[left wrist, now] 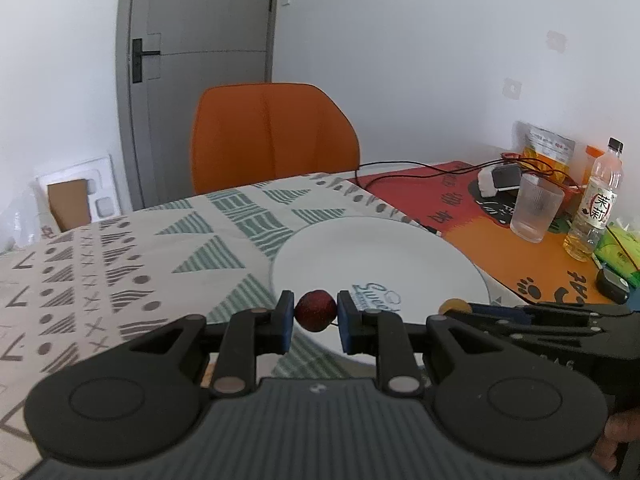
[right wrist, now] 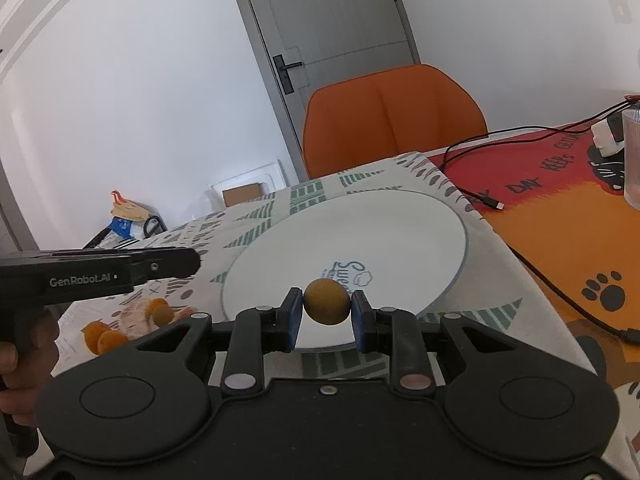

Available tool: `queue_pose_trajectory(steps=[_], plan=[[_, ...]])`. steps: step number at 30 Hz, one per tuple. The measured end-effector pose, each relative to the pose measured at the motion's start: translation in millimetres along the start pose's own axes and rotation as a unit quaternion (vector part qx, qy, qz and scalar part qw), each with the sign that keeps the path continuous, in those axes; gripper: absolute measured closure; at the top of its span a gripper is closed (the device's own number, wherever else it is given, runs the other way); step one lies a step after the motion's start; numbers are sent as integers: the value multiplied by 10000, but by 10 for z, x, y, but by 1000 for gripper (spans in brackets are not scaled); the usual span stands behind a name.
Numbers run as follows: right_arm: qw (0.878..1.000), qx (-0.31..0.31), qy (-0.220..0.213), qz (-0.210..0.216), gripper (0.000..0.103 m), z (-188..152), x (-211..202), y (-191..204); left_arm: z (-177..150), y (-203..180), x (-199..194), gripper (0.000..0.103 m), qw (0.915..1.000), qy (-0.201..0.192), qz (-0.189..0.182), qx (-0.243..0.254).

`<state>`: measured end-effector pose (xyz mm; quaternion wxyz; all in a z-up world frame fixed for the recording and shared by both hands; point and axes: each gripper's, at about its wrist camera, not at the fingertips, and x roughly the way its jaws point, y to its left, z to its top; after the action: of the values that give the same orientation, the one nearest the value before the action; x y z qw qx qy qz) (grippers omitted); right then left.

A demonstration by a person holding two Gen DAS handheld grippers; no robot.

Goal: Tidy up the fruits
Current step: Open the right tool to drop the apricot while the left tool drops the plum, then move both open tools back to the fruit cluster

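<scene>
My left gripper (left wrist: 315, 312) is shut on a small dark red fruit (left wrist: 315, 310) and holds it over the near rim of a white plate (left wrist: 376, 252). My right gripper (right wrist: 326, 307) is shut on a round yellow-orange fruit (right wrist: 326, 301) above the near part of the same plate (right wrist: 360, 236). The right gripper also shows at the right of the left wrist view, its fruit (left wrist: 452, 305) peeking out. Several small orange fruits (right wrist: 108, 336) lie on the patterned cloth at the left, below the left gripper's body (right wrist: 100, 272).
An orange chair (left wrist: 272, 136) stands behind the table. An orange-red mat (left wrist: 500, 240) at the right holds a ribbed glass (left wrist: 536, 208), a bottle (left wrist: 596, 200), snack bags, a charger and black cables (right wrist: 492, 200). A grey door is behind.
</scene>
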<state>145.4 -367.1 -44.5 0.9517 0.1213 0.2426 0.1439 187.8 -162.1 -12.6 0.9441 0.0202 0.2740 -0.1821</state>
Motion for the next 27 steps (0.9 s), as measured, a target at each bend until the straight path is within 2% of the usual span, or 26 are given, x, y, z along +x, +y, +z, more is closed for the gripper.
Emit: queue_pose_trajectory(steps=[3,5,12,16,18,20,27], plan=[[10000,5,24,-15,77,4,28,-24,7,-42,89,82,10000,52,-69,14],[10000,-2,20,-16,73,6,41,-30,3,-67,148,82,9999,97,-110,13],[10000,7,-12,-64,73,-6,34,-37,-3,-124,259,81,9995,240,-219,-19],[10000,21,-5,-66,73,-18,11,-21,-1,-97,217,71,9996,232,-139,-53],[10000,25,-10,-56,73,-22,-3,-15,-22,-50,159,63,9997,208,-48,-100],[10000,10,-14,-57,71,-25,-13,-1,-43,-3,91,51,9998,171,31,-123],[9999,-18,-66,-92,55,-32,-74,67,-179,234,-235,30,9989,68,392,-267]])
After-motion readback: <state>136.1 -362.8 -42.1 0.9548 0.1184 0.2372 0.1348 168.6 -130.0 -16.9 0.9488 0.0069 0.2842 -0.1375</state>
